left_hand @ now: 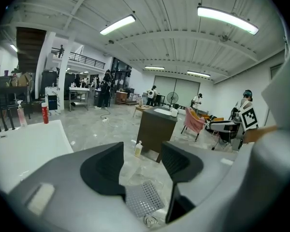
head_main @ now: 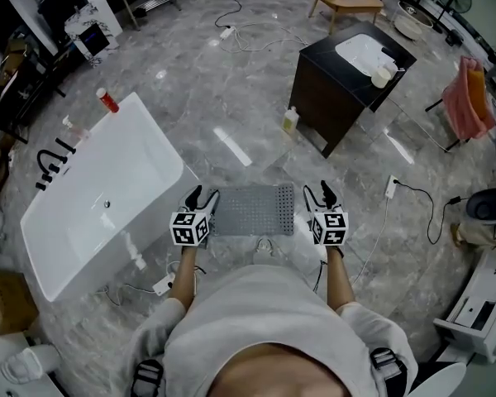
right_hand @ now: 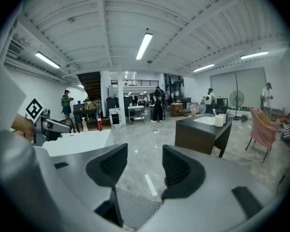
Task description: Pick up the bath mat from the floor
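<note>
The grey perforated bath mat (head_main: 255,209) lies flat on the marble floor just in front of my feet. My left gripper (head_main: 205,193) hovers by its left edge and my right gripper (head_main: 316,192) by its right edge, both well above it. In the left gripper view the jaws of the left gripper (left_hand: 141,161) stand apart with only floor between them, and the mat (left_hand: 142,199) shows low in the gap. The right gripper (right_hand: 144,166) is likewise open and empty, with the mat (right_hand: 135,209) beneath it.
A white bathtub (head_main: 107,197) stands to the left, with a red bottle (head_main: 107,100) on its rim. A dark vanity cabinet (head_main: 331,89) with a white basin stands ahead right, a bottle (head_main: 291,121) at its foot. Cables (head_main: 413,197) trail on the right.
</note>
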